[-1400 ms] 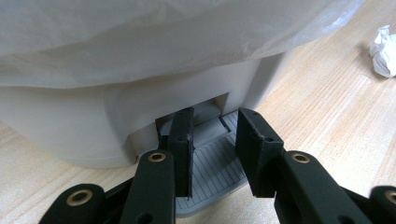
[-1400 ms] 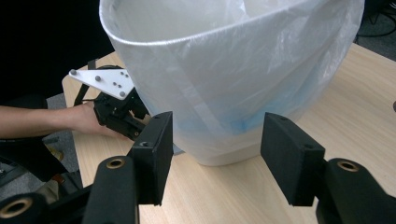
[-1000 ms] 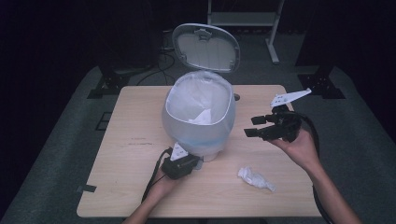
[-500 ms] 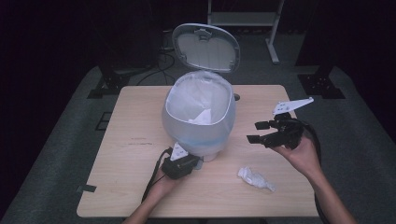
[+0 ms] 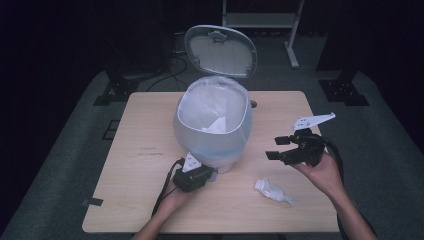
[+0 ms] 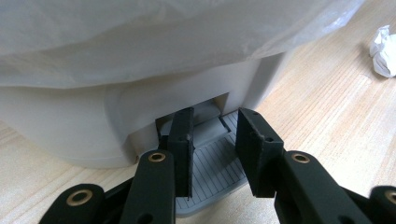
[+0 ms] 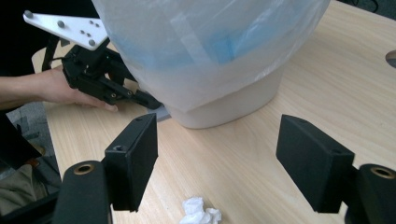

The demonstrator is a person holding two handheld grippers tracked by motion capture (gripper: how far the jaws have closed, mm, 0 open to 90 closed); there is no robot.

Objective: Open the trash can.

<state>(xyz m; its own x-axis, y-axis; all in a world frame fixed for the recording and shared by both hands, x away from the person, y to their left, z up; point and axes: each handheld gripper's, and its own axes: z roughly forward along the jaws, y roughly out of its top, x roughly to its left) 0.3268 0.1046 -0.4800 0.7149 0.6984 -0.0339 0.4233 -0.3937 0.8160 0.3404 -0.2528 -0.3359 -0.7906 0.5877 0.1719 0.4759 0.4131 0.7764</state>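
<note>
A white pedal bin [image 5: 212, 140] lined with a clear bag stands mid-table, its lid [image 5: 220, 50] raised. My left gripper [image 5: 209, 175] rests on the grey pedal [image 6: 210, 172] at the bin's foot. Its jaws [image 6: 215, 149] stand a narrow gap apart with nothing between them. A crumpled white tissue [image 5: 272, 191] lies on the table, front right. My right gripper [image 5: 277, 148] hovers above the table right of the bin, pointing at it. Its jaws [image 7: 217, 163] are wide apart, have just been opening, and hold nothing. The tissue [image 7: 201, 217] lies below them.
Another crumpled tissue [image 5: 216, 126] lies inside the bag. The wooden table [image 5: 145, 125] is bare to the left of the bin. A small dark hole [image 7: 391, 58] marks the tabletop behind the bin. Dark stands and cables sit on the floor beyond the table.
My right hand has sunk a little toward the table and its jaws have spread wider. The left hand, the bin and the tissue have stayed put.
</note>
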